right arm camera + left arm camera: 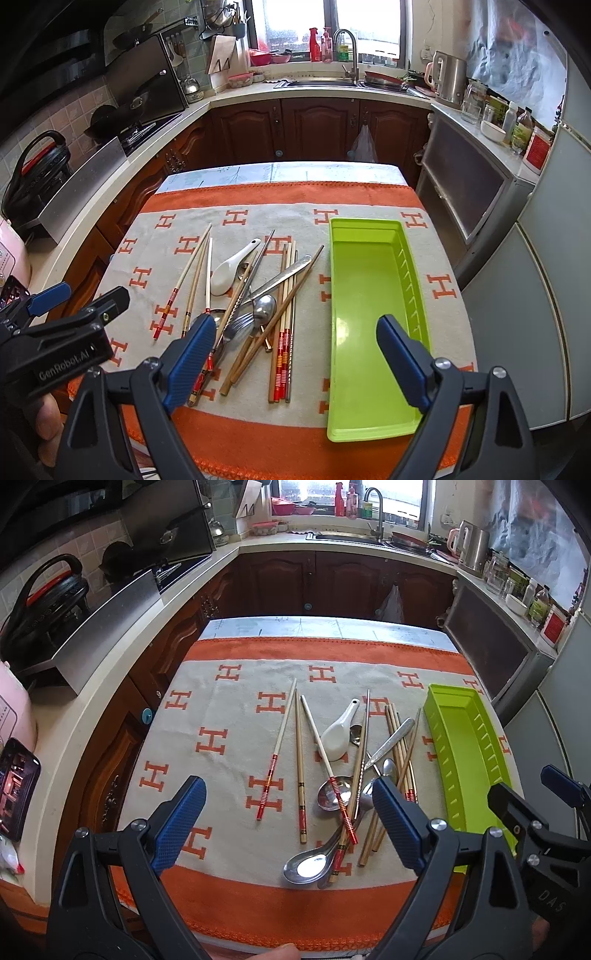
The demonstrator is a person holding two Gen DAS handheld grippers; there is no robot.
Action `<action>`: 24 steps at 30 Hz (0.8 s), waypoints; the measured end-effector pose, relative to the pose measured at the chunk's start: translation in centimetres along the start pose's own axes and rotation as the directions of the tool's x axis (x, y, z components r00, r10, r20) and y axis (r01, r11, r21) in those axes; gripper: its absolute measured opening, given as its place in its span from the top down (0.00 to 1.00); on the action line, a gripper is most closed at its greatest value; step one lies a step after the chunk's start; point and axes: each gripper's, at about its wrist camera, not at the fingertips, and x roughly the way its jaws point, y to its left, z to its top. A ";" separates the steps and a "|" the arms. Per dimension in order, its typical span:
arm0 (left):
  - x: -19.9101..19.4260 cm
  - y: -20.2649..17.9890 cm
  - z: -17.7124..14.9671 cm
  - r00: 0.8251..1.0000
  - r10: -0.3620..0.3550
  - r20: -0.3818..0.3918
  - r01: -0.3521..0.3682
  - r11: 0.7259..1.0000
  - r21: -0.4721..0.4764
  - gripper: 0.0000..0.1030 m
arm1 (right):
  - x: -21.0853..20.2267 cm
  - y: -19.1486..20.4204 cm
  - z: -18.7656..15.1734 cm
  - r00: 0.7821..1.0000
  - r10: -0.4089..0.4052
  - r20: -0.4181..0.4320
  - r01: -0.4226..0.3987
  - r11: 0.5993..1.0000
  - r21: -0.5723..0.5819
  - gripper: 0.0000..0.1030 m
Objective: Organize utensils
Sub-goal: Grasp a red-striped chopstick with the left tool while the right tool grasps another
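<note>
A loose pile of utensils lies on the orange and beige towel (pixel 229 716): several chopsticks (pixel 300 760), a white ceramic spoon (pixel 337 738), metal spoons (pixel 306 866) and a fork (pixel 240 325). A light green tray (pixel 369 295) stands empty at the right of the towel. My left gripper (pixel 290 821) hangs open above the near side of the pile, nothing between its fingers. My right gripper (pixel 295 363) is open too, above the gap between the chopsticks (pixel 284 332) and the tray. Each gripper shows at the edge of the other's view.
The table stands in a U-shaped kitchen. A counter with a stove and a black pot (pixel 48 602) runs along the left, a sink (pixel 325 83) lies at the far side, and a grey cabinet (pixel 476 192) with bottles stands at the right.
</note>
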 end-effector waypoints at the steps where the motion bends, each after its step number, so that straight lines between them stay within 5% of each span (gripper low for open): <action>1: 0.4 0.7 0.2 1.000 0.005 -0.009 -0.005 1.000 -0.016 0.12 | 0.2 0.0 0.2 1.000 0.003 0.000 -0.003 1.000 0.001 0.15; 15: 3.5 9.6 3.1 0.993 0.116 -0.015 -0.117 0.983 -0.138 0.12 | 3.5 1.5 3.4 0.992 0.114 -0.049 -0.114 0.993 0.013 0.25; 20: 5.6 10.1 3.7 0.996 0.071 -0.047 -0.076 0.992 -0.103 0.12 | 6.6 3.0 4.2 0.968 0.217 -0.126 -0.215 0.976 0.029 0.43; 24: 8.0 9.0 3.6 0.997 0.052 -0.052 -0.056 0.996 -0.074 0.13 | 10.7 4.4 4.5 0.928 0.301 -0.220 -0.292 0.954 0.073 0.55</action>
